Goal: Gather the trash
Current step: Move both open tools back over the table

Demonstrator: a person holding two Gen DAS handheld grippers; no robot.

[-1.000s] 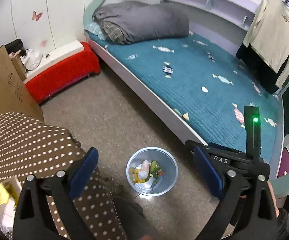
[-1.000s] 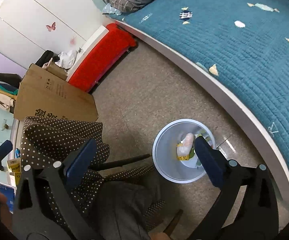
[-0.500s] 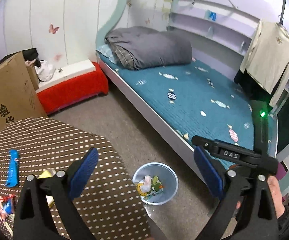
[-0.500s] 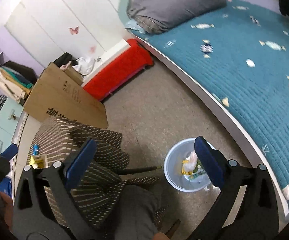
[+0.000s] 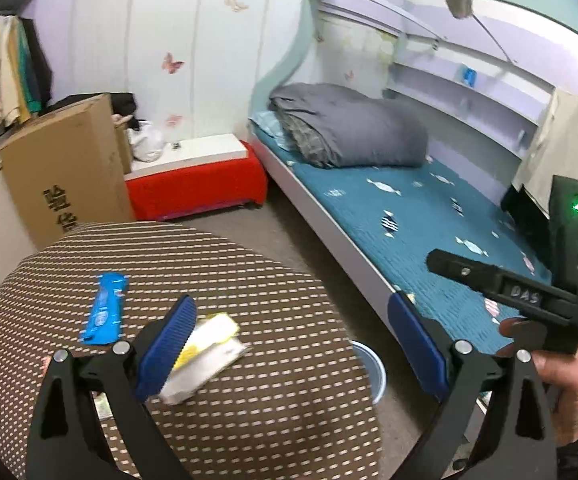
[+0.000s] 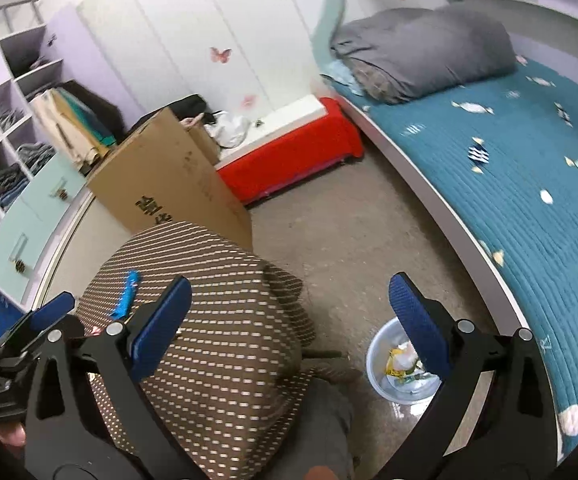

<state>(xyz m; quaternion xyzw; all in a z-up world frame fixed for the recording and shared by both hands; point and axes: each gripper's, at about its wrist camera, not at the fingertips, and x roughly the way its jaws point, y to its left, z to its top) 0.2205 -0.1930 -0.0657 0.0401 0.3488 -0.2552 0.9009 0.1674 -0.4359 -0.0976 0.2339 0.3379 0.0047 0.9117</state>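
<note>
Two hand-held grippers, left [image 5: 293, 344] and right [image 6: 289, 324], gape wide, empty; next the left should close on the yellow wrapper [image 5: 205, 354] on the worktop [image 5: 249, 420] for the bin [image 6: 399, 376].

Glossy blue wrapper [image 5: 105, 309] on dotted cloth tabletop [image 5: 273, 412]; bin [image 6: 381, 368] perhaps plastic.

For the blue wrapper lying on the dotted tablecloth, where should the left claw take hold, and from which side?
Judging by its pose, the blue wrapper lies flat and long on the table. The open left claw would best come from above, fingers across the narrow middle, closing on its long edges.
</note>
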